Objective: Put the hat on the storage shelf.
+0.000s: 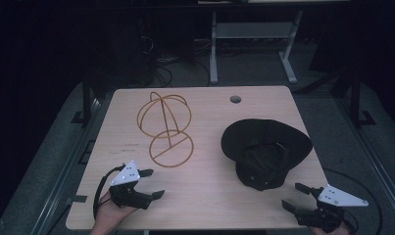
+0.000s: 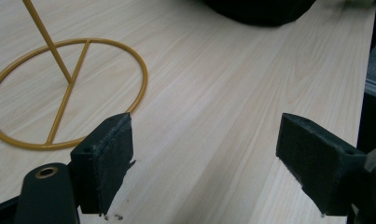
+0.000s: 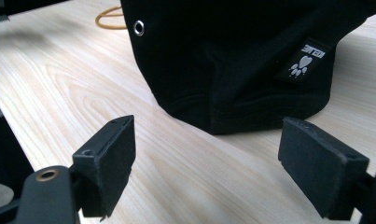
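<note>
Both hands low at the near edge of the table [image 1: 205, 205], nothing held. My left gripper [image 1: 151, 183] has its jaws spread wide over bare wood, just near-left of the gold wire hat stand [image 1: 166, 128], whose base ring lies flat. My right gripper [image 1: 297, 196] is spread too, pointing at the black bucket hat [image 1: 263, 147] lying slumped on the right side, just beyond the jaws. Looks staged so I can pick up the hat and set it on the stand; right is better placed.
</note>
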Tool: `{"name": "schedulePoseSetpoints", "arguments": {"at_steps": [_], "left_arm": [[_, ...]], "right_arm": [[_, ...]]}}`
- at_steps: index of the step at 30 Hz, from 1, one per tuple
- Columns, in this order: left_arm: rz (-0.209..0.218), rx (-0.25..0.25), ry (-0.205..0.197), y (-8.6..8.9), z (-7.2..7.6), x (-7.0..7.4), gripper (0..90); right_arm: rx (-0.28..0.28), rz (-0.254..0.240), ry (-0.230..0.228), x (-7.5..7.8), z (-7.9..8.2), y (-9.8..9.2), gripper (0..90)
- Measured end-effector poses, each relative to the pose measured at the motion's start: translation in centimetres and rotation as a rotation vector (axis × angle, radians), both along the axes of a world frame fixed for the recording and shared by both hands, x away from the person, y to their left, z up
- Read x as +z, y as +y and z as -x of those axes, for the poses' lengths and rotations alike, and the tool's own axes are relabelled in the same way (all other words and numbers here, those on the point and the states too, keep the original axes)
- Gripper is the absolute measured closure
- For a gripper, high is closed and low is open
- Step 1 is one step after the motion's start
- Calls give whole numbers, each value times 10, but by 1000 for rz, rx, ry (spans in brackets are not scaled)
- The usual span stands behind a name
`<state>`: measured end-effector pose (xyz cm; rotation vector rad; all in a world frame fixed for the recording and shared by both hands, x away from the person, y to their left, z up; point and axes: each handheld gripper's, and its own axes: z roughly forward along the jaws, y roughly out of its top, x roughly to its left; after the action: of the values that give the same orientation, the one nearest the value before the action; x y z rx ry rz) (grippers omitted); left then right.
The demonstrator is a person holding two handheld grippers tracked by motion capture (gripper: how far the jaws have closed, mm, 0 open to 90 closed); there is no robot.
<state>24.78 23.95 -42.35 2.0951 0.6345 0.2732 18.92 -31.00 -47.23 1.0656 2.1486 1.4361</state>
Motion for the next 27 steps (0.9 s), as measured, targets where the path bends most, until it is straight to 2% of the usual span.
{"name": "schedulePoseSetpoints", "arguments": {"at_steps": [6, 11, 17, 18, 19, 20, 21, 24, 27], "left_arm": [[12, -3, -2, -3, 0, 0, 182], [27, -21, 9, -9, -1, 4, 181], [35, -64, -8, -28, -1, 17, 182], [24, -93, -15, -36, -2, 21, 183], [24, -93, -15, -36, -2, 21, 183], [17, -115, -18, -44, -2, 23, 183], [17, -115, -18, -44, -2, 23, 184], [11, -146, -26, -60, -5, 27, 184], [10, -162, -28, -67, -8, 30, 186]], "right_arm": [[-6, -18, 14, -2, -1, -1, 177], [-3, -5, 13, -1, 2, 2, 177], [-6, -15, 11, -1, 3, 0, 176], [-9, -21, 8, -1, 2, -1, 175], [-9, -21, 8, -1, 2, -1, 175], [-12, -23, 8, -1, 2, -2, 175], [-12, -23, 8, -1, 2, -2, 175], [-13, -24, 7, -1, 2, -4, 174], [-13, -23, 9, -1, 2, -4, 173]]}}
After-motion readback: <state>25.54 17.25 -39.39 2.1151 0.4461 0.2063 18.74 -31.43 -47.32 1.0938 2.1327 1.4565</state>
